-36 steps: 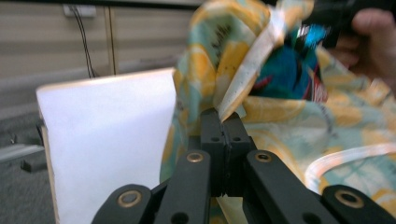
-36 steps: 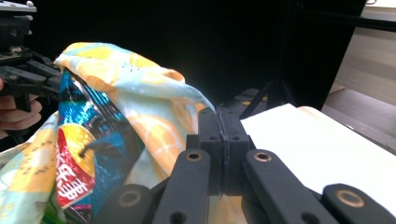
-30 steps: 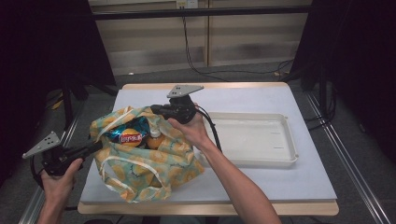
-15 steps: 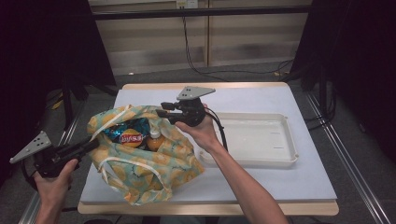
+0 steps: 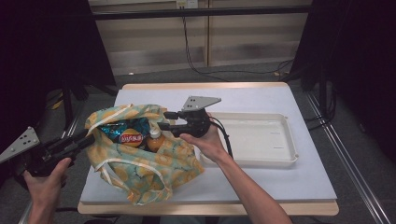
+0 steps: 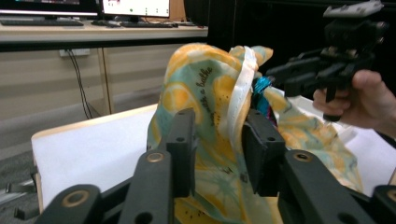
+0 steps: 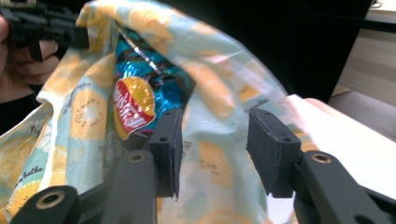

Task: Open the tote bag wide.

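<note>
A yellow and teal lemon-print cloth bag lies open on the left of the table. Inside it are a blue chips packet and a white-capped orange bottle. My left gripper is at the bag's left rim. Its jaws have just been opening, and the rim with its white strap stands loose between them. My right gripper is at the bag's right rim. Its jaws have also just been opening, with slack cloth in the gap. The chips packet shows past its left jaw.
A white tray lies on the right half of the white-topped table, just behind my right hand. Dark stands and cables surround the table. A desk with monitors stands beyond the bag in the left gripper view.
Both grippers' jaws have parted from shut. The left gripper has drawn up and to the left, the right gripper to the right, and the bag's mouth sags looser.
</note>
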The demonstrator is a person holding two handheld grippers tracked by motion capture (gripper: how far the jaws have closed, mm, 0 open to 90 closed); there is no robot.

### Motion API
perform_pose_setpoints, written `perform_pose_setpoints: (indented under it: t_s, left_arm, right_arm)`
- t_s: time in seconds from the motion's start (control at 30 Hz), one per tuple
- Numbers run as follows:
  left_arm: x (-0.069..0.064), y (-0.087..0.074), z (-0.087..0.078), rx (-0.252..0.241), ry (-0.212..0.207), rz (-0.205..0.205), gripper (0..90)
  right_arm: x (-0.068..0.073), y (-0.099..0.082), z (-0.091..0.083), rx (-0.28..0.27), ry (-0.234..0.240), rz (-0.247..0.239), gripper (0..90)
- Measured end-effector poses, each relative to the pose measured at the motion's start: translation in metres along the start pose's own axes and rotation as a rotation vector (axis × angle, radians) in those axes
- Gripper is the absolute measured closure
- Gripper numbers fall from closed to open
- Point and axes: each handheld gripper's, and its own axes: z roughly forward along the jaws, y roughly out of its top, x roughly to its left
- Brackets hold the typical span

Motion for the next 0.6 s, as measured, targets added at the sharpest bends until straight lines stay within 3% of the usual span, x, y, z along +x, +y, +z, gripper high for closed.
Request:
perform_pose_setpoints:
  t_s: [0.37,0.43,0.53,0.6]
  left_arm:
    - [-0.004,0.01,0.012,-0.02,-0.01,0.021,60.4]
    - [-0.004,0.011,0.013,-0.034,-0.016,0.022,58.0]
    - [-0.004,0.012,0.014,-0.033,-0.017,0.024,57.6]
    - [-0.004,0.013,0.015,-0.037,-0.021,0.026,56.8]
  right_arm:
    - [0.0,-0.013,0.007,0.016,-0.009,0.009,58.6]
    - [-0.001,-0.014,0.008,0.016,-0.019,0.015,66.5]
    - [-0.002,-0.014,0.007,0.0,-0.008,0.024,84.9]
    - [-0.003,-0.013,0.007,-0.011,-0.003,0.03,90.0]
